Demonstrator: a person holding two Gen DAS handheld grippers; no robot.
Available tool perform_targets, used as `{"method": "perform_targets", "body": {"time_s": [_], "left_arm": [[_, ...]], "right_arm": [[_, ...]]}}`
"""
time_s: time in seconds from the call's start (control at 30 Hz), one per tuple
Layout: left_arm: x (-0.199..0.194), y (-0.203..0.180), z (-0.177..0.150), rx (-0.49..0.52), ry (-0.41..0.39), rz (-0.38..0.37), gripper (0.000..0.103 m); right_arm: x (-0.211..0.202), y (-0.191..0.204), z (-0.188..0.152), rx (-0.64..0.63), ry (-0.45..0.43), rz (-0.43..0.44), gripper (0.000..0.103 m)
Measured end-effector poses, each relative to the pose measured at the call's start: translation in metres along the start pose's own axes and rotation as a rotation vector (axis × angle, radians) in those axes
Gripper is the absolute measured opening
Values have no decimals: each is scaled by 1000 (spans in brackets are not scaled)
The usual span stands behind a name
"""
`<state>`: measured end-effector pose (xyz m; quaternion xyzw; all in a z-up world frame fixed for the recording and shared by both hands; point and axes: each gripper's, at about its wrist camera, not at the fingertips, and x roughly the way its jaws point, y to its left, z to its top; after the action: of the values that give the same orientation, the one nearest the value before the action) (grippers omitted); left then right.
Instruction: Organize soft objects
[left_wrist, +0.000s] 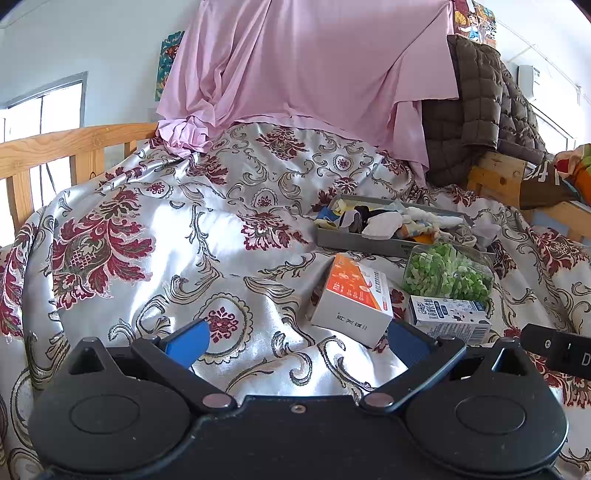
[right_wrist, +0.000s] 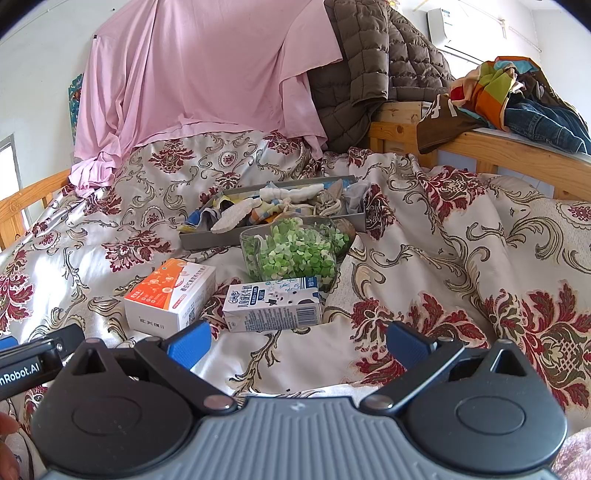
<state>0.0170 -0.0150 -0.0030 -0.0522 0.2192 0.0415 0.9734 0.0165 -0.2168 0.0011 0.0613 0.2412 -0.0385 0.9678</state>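
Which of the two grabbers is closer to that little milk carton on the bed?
Right. The right gripper sits just short of the milk carton, which lies just ahead between its open jaws. The left gripper is further left, with the carton beyond its right jaw.

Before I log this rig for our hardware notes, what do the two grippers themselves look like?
Both are alike: black linkage arms on silver pivot pins, round black discs at either side, and blue fingertip pads. The left gripper has a smooth black body. The right gripper has a grey ribbed body. In the right wrist view, the black side of the left gripper's body carries white lettering ending "nRobot.AI". No cables show.
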Motion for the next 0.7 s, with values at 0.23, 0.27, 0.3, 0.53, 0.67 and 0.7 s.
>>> {"method": "perform_targets", "body": {"time_s": [0.23,0.27,0.3,0.53,0.67,0.7], "left_arm": [[0,0,0,1,1,0,102],[0,0,0,1,1,0,102],[0,0,1,0,1,0,102],[0,0,1,-2,4,0,102],[1,0,0,-3,7,0,102],[1,0,0,-4,9,0,102]], "right_arm": [[0,0,0,0,1,0,103],[0,0,0,0,1,0,103],[0,0,0,0,1,0,103],[0,0,0,0,2,0,103],[0,0,0,1,2,0,103],[0,0,0,1,2,0,103]]}}
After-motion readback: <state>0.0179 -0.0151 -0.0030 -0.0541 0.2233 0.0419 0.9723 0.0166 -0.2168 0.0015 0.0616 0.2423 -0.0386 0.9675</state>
